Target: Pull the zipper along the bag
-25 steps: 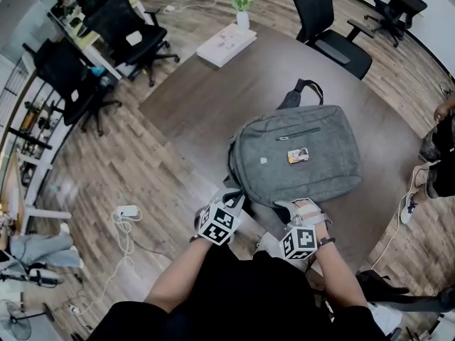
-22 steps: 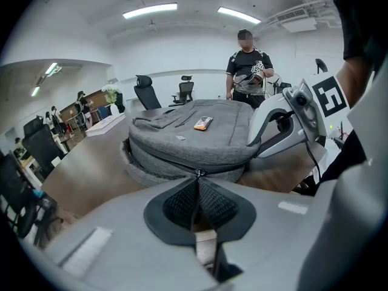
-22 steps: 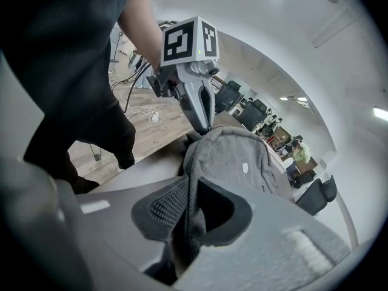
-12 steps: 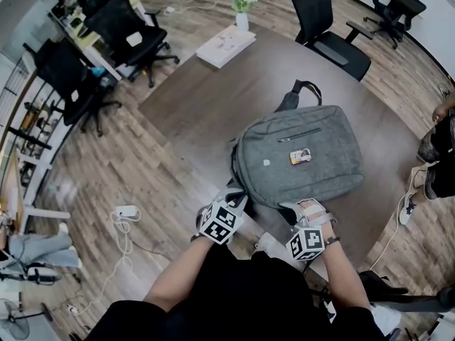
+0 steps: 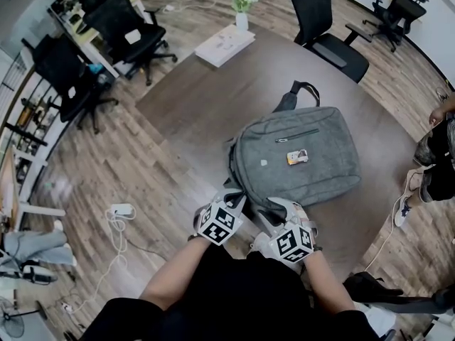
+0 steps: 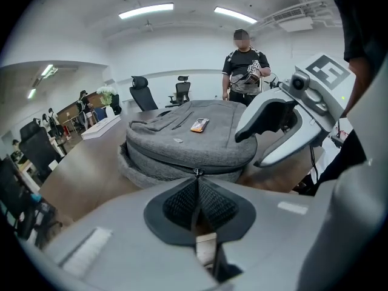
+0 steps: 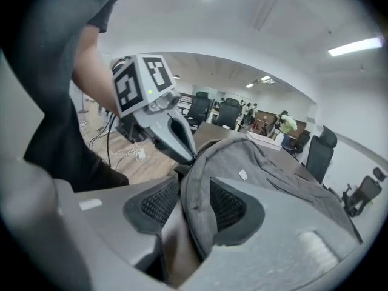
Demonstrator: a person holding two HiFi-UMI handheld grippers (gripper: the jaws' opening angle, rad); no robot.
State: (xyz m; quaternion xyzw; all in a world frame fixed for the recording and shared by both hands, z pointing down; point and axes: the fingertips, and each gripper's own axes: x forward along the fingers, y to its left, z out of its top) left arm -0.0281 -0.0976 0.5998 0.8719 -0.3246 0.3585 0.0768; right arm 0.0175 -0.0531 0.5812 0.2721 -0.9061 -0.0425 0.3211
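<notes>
At the near edge of the surface (image 5: 199, 98), close to the person's body, the left tool (image 6: 195, 180) has its jaws pinched together on the zipper pull (image 6: 195, 173) at the bag's near side. Just beside it, the right tool (image 7: 194, 202) has come in from further right along that edge and rolled. Its jaws have just been opening and stand wide, with a fold of grey fabric (image 7: 197, 162) loose between them. I judge the bracing hold is released, perhaps to re-grip. Beyond them the bag (image 5: 302, 155) lies flat: a grey felt-like backpack with the zipper (image 6: 160, 161) running round its side wall, a small orange tag (image 5: 297, 156) on top and a carry handle (image 5: 302, 87) at the far end.
</notes>
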